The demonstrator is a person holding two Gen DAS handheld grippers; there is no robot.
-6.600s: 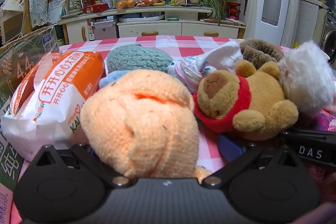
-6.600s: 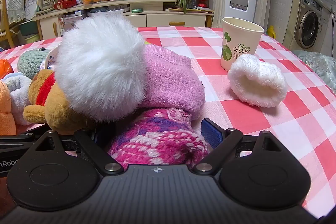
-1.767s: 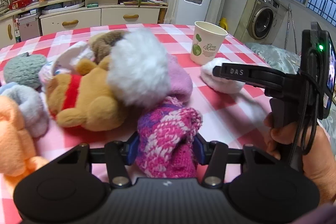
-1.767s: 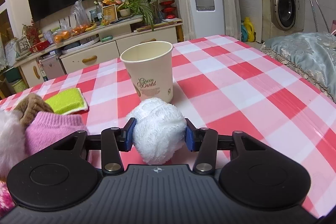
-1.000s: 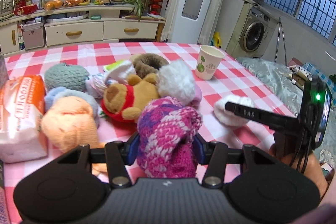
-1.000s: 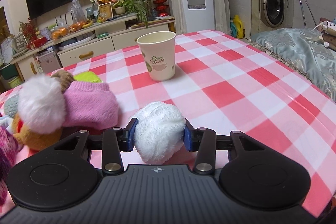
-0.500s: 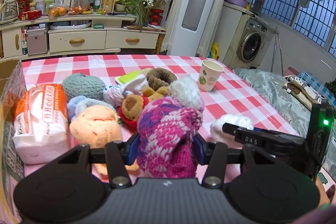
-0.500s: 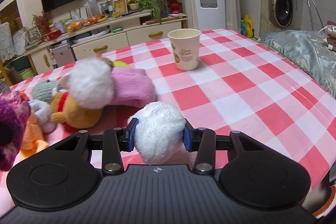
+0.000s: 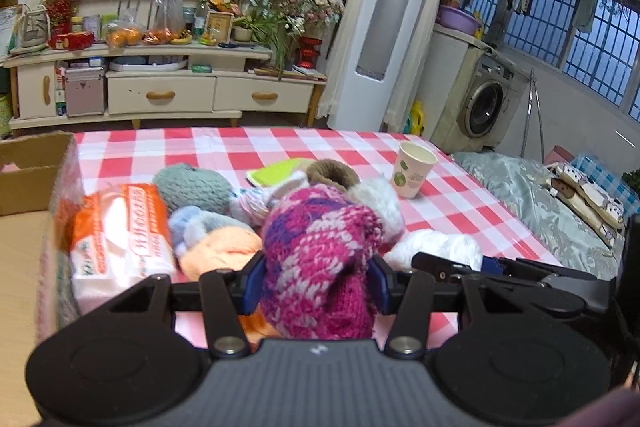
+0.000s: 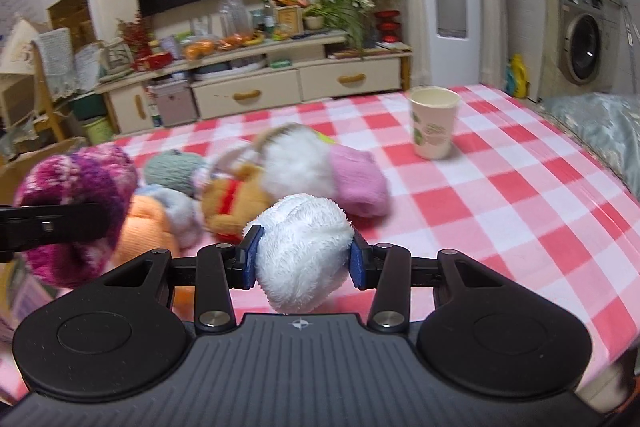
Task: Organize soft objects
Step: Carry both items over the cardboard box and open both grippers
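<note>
My left gripper point(image 9: 314, 285) is shut on a pink and purple knitted sock roll point(image 9: 320, 259) and holds it above the checked table point(image 9: 460, 203); the roll also shows in the right wrist view point(image 10: 76, 211). My right gripper point(image 10: 304, 261) is shut on a white fluffy sock ball point(image 10: 304, 251), also held above the table; it shows in the left wrist view point(image 9: 436, 247). Below lie an orange knit roll point(image 9: 218, 247), a grey-green knit roll point(image 9: 192, 185), a bear plush point(image 10: 232, 203), a white fluffy ball point(image 10: 296, 159) and a pink sock point(image 10: 360, 183).
A paper cup point(image 9: 414, 169) stands at the table's far right. An orange and white tissue pack point(image 9: 120, 231) lies at the left. A cardboard box point(image 9: 32, 171) is at the far left edge. A green sponge point(image 9: 272, 171) lies behind the pile. A grey cushion point(image 9: 532, 195) sits right of the table.
Both grippers have risen and pulled back from the table with their sock rolls still held. The views have swung left, so the cardboard box edge now shows.
</note>
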